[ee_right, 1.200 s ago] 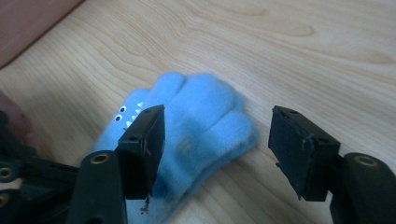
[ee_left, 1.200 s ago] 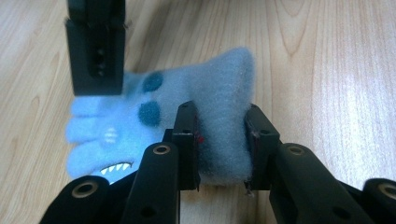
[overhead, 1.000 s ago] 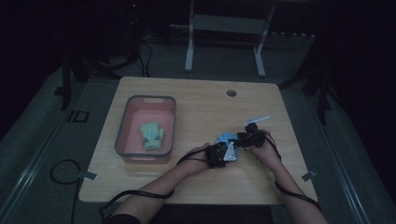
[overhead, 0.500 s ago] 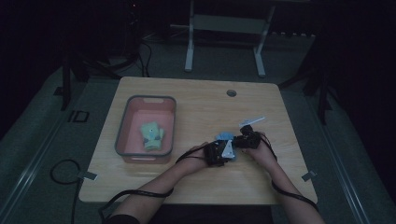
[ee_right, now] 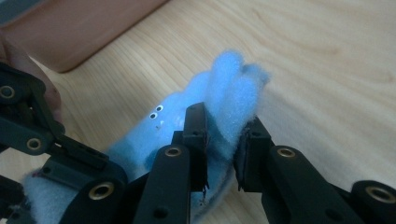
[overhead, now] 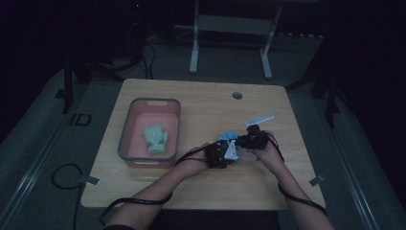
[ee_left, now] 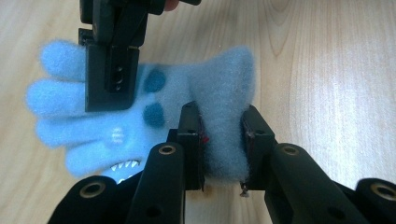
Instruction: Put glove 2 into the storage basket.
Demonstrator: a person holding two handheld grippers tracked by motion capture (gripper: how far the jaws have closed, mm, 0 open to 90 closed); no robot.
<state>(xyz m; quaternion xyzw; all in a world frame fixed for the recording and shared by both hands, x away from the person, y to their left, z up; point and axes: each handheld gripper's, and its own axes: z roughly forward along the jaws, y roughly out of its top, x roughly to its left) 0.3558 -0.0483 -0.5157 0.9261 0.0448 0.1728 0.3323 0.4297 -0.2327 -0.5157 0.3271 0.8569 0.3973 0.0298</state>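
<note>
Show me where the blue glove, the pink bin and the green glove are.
blue glove (ee_left: 224,116), left gripper view, on its cuff between the jaws.
pink bin (overhead: 125,125), high view, on its left rim.
green glove (overhead: 155,139), high view, on its palm.

The only legible marking is the pair of letters "ID" in white on the dark floor (overhead: 79,119), left of the tabletop (overhead: 201,103). Nothing can be read on the tabletop itself, and the blue fleece glove (ee_left: 154,116) carries stitched dots and a toothy mouth but no lettering, label or brand.
</note>
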